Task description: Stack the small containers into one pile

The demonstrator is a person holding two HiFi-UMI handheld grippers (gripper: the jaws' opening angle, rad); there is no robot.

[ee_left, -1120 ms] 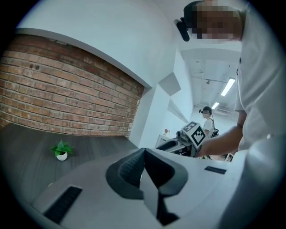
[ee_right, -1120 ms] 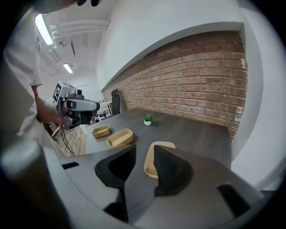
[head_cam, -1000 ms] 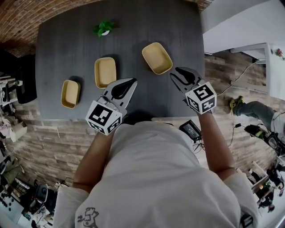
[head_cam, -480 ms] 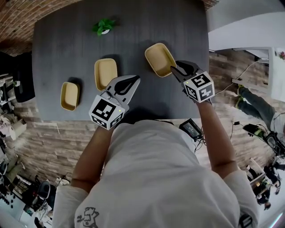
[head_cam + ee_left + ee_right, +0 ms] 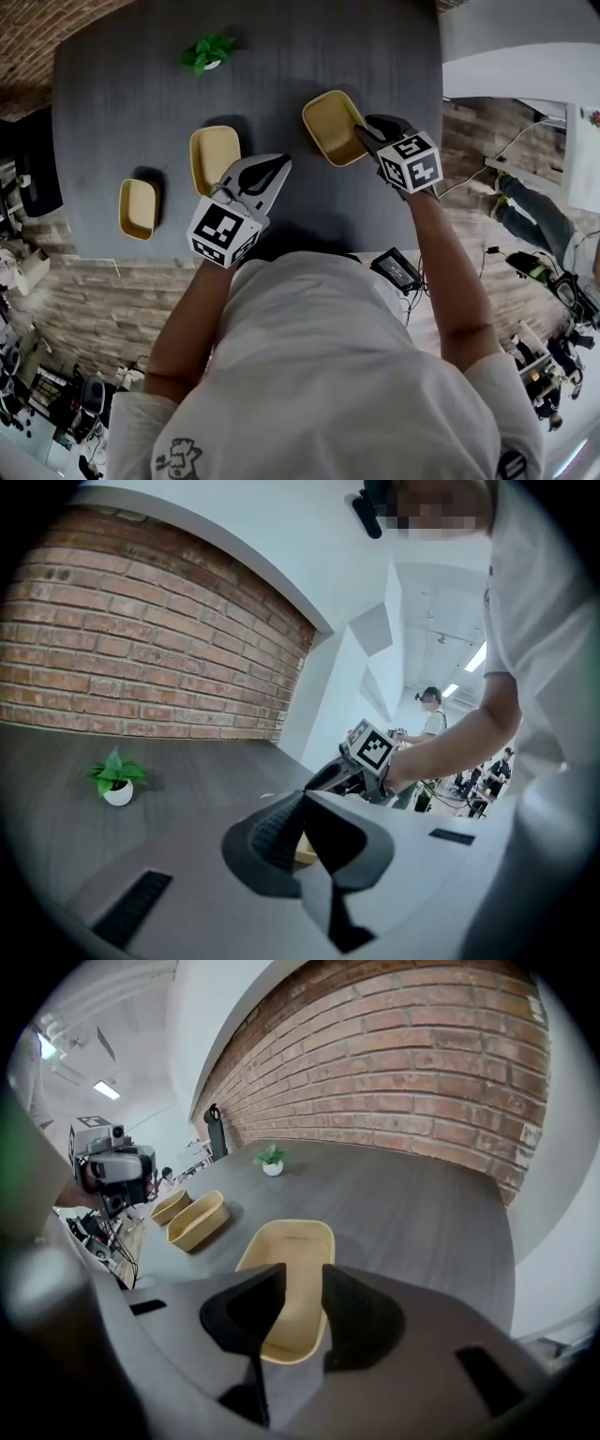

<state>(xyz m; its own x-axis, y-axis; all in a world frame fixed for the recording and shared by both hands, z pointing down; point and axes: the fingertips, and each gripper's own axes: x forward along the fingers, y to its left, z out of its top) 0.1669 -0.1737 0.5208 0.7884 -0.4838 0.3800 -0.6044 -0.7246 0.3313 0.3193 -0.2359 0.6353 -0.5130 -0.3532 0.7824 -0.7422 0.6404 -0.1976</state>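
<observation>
Three tan containers lie on the dark table (image 5: 122, 103): a small one (image 5: 139, 208) at the left, a middle one (image 5: 215, 159), and a larger one (image 5: 333, 127) at the right. My right gripper (image 5: 367, 133) stands open over the near right end of the larger container (image 5: 291, 1241), whose rim shows in the gap between the jaws (image 5: 302, 1274); the pads do not press on it. My left gripper (image 5: 269, 174) is shut and empty, just right of the middle container. In the left gripper view its tips (image 5: 302, 797) meet, and a sliver of tan container (image 5: 302, 849) shows behind them.
A small potted plant (image 5: 208, 52) stands at the table's far side. The table's near edge runs under my arms, and its right edge lies just past the right gripper. A brick wall (image 5: 403, 1082) stands behind the table. Cables and gear litter the floor (image 5: 398, 272).
Both grippers have dropped toward the table and moved forward. The right gripper has come from beside the larger container to over its near right end.
</observation>
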